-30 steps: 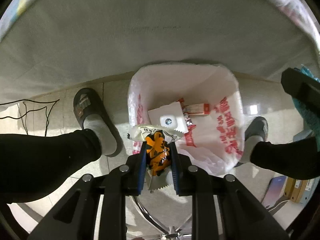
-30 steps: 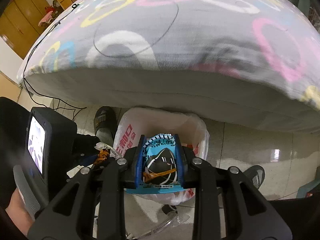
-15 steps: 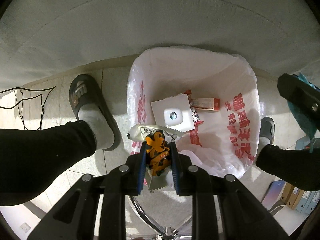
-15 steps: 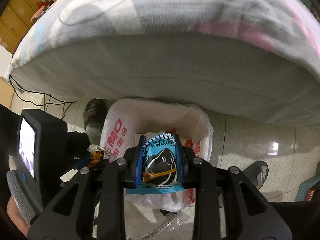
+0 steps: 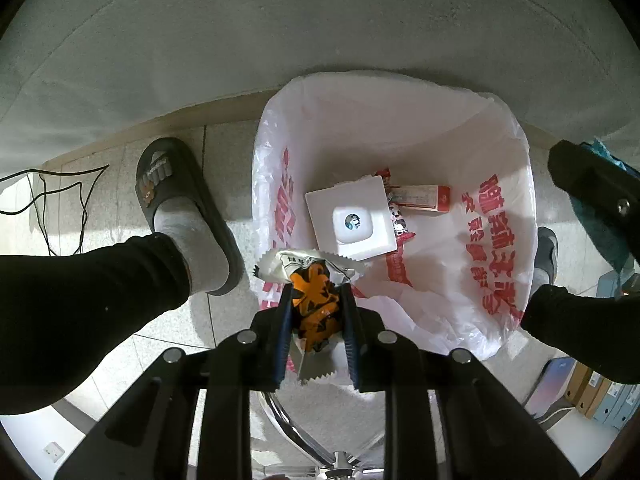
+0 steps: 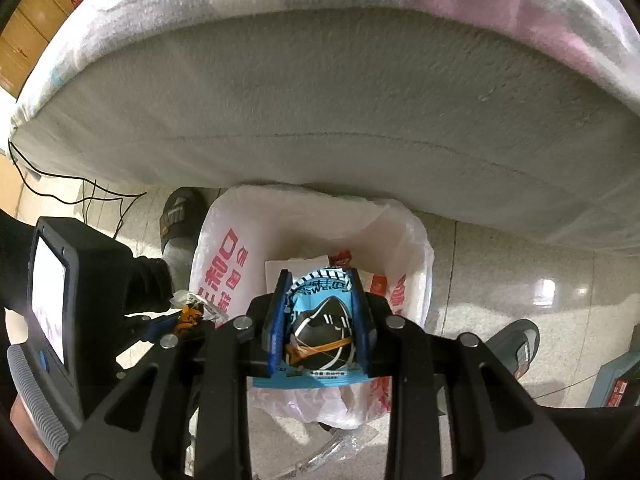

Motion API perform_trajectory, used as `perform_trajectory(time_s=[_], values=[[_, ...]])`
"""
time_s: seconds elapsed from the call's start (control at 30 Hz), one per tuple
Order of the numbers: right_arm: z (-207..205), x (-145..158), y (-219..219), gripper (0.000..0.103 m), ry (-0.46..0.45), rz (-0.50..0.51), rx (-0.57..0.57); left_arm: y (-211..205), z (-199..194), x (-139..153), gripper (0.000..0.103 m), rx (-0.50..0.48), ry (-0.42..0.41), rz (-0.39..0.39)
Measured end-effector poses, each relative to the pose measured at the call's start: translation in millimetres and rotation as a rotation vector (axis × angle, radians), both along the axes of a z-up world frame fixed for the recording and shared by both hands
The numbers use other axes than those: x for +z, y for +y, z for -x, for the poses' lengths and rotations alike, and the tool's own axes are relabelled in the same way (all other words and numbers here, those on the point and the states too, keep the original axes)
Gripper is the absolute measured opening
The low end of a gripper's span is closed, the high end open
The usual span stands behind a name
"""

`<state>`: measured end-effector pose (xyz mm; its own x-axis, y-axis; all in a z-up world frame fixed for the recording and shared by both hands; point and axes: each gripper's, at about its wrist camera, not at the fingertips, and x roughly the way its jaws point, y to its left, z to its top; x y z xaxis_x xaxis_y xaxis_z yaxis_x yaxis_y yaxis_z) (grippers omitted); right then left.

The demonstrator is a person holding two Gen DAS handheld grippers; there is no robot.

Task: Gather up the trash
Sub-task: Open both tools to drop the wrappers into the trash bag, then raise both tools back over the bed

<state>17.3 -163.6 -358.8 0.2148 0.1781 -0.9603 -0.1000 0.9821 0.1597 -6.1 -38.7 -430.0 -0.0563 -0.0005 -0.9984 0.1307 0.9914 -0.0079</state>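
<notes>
Orange-and-black snack wrapper (image 5: 316, 312) with a white serrated top edge is clamped between the blue pads of the left hand-held gripper (image 5: 316, 292), held over the near rim of the trash bin; same wrapper shows small at left in the right wrist view (image 6: 190, 314). Light-blue snack packet (image 6: 322, 320) with a dark oval graphic and an orange streak is clamped in the right hand-held gripper (image 6: 320, 276), jaws closed on its sides, packet hanging above the bin opening. Bin is lined with a white plastic bag (image 5: 500, 240) printed with red characters, bag rim folded over the outside; also seen from the right wrist (image 6: 224, 264). Inside the bag: a white square box (image 5: 352, 216) with a round sticker in its middle, a red-and-white carton (image 5: 420, 198) lying just beside it and touching its far right corner, and a small red printed wrapper (image 5: 400, 220) partly under the box edge. Bin stands on a speckled tile floor (image 5: 112, 184) right against the side of a bed mattress (image 6: 320, 100) covered in grey fabric, pink and white pattern on top. Person's left foot in a grey sock and dark slipper (image 5: 176, 204) sits just left of the bin, black trouser leg (image 5: 80, 320) running off frame; right foot in a grey slipper (image 6: 520, 344) to the right of the bin. Black cables (image 5: 48, 200) trail on the floor at far left. Books or folders (image 5: 592, 392) lie at lower right. Wooden cabinet (image 6: 28, 28) is in the upper left corner of the right wrist view.
</notes>
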Motion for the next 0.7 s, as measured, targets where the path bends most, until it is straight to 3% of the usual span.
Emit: perform_trajectory(time_s=[0.27,0.37,0.7], values=[[2.4,0.6,-1.5,0.043,-0.002,0.003,0.002,2.1,-1.0,1.5,0.06,0.009,-0.008,-0.016],[3.4,2.9,-3.0,0.055,-0.013,-0.002,-0.008,1.3,-0.6,1.9,0.064,0.005,-0.009,-0.019],[5.2,4.1,-5.5,0.057,-0.014,-0.003,-0.029,-0.4,0.2,3.1,0.066,0.003,-0.01,-0.014]])
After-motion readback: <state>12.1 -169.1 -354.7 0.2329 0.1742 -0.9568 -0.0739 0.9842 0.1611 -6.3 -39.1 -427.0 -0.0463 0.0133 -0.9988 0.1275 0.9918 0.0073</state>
